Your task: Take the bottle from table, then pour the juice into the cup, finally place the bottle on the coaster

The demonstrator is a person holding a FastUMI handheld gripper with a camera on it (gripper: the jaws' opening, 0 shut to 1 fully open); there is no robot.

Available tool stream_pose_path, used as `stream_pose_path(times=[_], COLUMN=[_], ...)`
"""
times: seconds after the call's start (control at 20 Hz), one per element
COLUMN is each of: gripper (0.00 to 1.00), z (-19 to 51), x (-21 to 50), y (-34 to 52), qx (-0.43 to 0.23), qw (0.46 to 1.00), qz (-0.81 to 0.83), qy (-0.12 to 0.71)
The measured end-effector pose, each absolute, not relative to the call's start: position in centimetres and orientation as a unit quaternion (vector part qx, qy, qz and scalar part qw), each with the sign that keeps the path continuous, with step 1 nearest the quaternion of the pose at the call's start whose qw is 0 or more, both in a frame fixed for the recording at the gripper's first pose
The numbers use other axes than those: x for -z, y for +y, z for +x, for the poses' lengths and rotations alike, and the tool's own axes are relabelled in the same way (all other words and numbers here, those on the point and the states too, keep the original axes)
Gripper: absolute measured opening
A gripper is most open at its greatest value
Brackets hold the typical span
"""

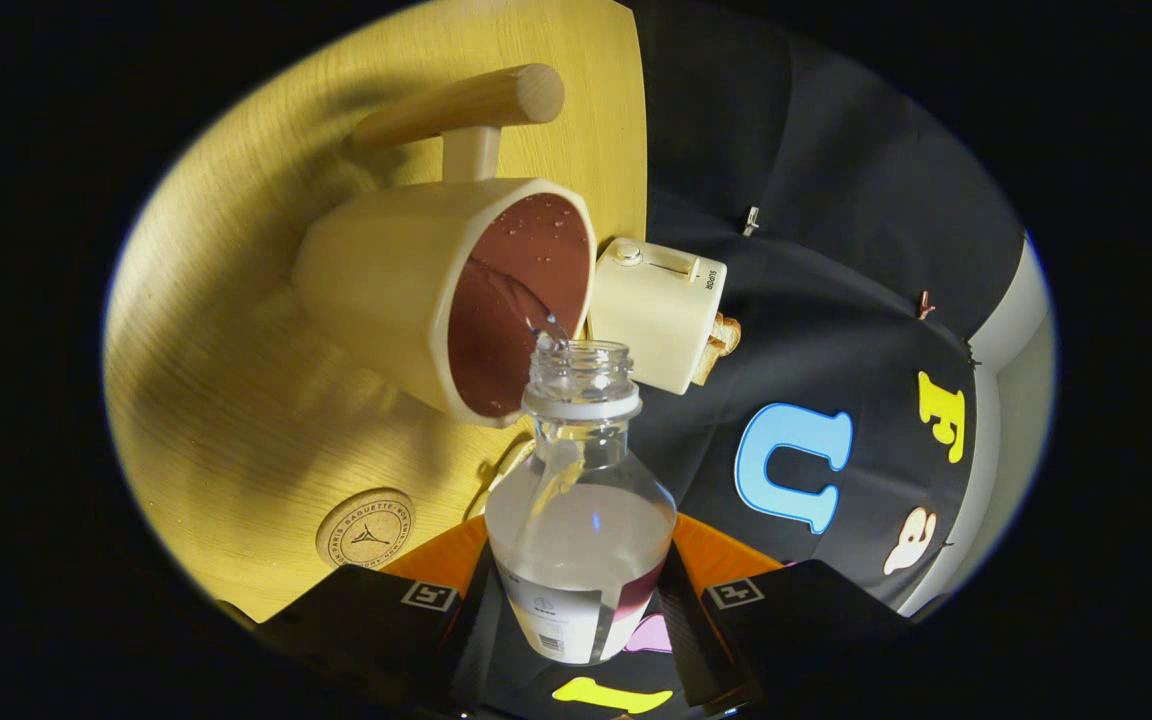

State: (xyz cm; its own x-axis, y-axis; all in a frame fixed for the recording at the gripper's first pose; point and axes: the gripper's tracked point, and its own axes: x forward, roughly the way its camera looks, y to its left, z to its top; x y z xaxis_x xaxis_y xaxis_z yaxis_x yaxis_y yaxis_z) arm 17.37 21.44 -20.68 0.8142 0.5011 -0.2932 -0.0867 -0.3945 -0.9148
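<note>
Now the gripper [576, 600] clamps both fingers on the clear plastic bottle [581, 520], tilted, its mouth pouring into the cream cup [406, 290] just ahead; cork coaster [365, 527] beside the fingers.

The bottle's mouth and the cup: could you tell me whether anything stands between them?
Nothing visible does. The claw is shut on the bottle, whose open mouth sits right at the cup's rim, liquid streaming in. The toaster stands beside.

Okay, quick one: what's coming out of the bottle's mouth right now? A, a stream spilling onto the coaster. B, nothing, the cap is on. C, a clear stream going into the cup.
C: the uncapped bottle, held between the fingers, sends clear liquid into the cup.
</note>
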Motion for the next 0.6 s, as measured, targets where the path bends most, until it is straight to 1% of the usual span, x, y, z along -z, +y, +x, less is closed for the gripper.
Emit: stream_pose_path(times=[0.6], gripper=[0.75], z=[17.81], x=[20.13], y=[21.63], qx=[-0.277], qw=[0.501], qz=[-0.808], qy=[-0.14])
